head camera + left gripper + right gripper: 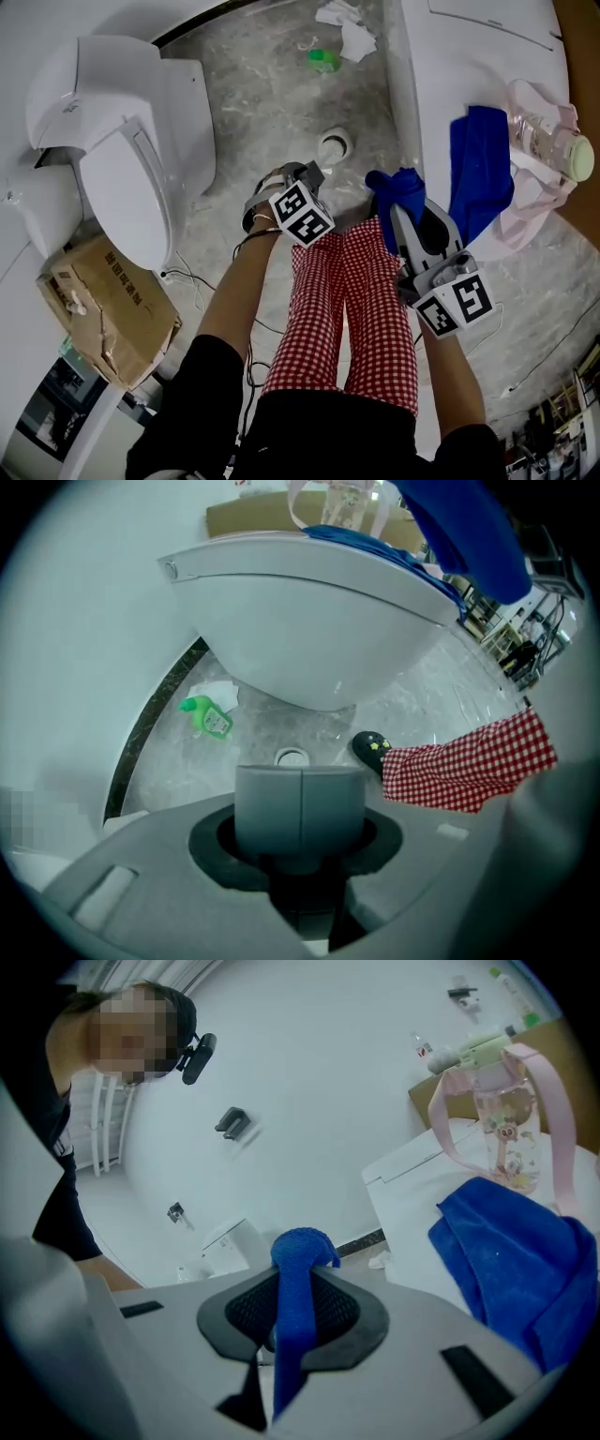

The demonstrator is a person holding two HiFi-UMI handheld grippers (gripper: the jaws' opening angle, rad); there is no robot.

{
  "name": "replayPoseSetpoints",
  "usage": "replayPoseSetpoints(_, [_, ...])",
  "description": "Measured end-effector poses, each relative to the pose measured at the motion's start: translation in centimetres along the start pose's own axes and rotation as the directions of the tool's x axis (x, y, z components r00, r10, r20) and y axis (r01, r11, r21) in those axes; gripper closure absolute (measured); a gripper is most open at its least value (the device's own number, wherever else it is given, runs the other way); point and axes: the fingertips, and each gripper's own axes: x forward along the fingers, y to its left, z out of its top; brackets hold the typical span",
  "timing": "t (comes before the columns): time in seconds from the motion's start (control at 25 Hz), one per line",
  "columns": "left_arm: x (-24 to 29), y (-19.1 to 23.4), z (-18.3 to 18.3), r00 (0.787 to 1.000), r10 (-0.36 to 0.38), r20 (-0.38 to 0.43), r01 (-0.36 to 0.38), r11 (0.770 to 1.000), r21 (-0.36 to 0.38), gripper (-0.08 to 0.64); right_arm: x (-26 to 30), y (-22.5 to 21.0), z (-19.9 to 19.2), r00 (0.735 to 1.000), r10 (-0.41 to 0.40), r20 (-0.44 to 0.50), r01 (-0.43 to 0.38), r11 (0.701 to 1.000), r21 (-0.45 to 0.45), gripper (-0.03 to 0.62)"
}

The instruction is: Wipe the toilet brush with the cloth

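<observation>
My left gripper [309,174] points down at the floor in front of the person's red-checked trousers. Its jaws stand wide around a grey cylindrical piece [300,808], which looks like the toilet brush's handle; the brush head is hidden. A white ring [291,757] lies on the floor just beyond it. My right gripper [405,208] is shut on a bunched blue cloth [302,1252], whose end sticks out above the black pads. A second blue cloth [483,173] lies spread on the white fixture [450,84] to the right.
A white toilet [122,159] stands at the left with a cardboard box [108,309] beside it. On the fixture a clear bottle with a pink strap [553,141] lies next to the spread cloth. A green bottle [323,58] and white rags [347,23] lie on the floor.
</observation>
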Motion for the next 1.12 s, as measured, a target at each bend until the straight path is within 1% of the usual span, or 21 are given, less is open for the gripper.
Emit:
replayPoseSetpoints(0.2, [-1.2,-0.4,-0.8,1.0,0.002,0.028,0.0,0.997,-0.077,0.402,0.0,0.9,-0.3,1.0,0.017,-0.001,-0.017,1.0,0.019,0.526])
replayPoseSetpoints(0.44, [-2.3,-0.8,-2.2,0.999,0.007,0.036,-0.003,0.993,-0.121,0.402,0.4,2.3,0.1,0.999,0.038,-0.007,-0.038,0.999,0.0,0.526])
replayPoseSetpoints(0.64, [-3.3,-0.6,-2.6,0.998,0.017,0.058,-0.008,0.988,-0.152,0.402,0.8,3.1,0.5,0.999,0.043,0.0,-0.043,0.999,-0.003,0.526])
replayPoseSetpoints(0.84, [-4.6,0.0,-3.3,0.995,0.042,0.089,-0.023,0.979,-0.204,0.402,1.3,4.4,0.5,0.999,0.051,0.011,-0.051,0.998,0.029,0.526])
replayPoseSetpoints(1.0, [-5.6,0.0,-4.0,0.994,0.044,0.104,-0.021,0.976,-0.217,0.402,1.8,5.6,0.8,0.998,0.054,0.026,-0.055,0.998,0.023,0.526])
replayPoseSetpoints(1.12, [-6.6,0.0,-4.6,0.991,0.05,0.121,-0.023,0.977,-0.213,0.402,2.5,6.5,0.8,0.998,0.066,0.026,-0.066,0.998,0.015,0.526])
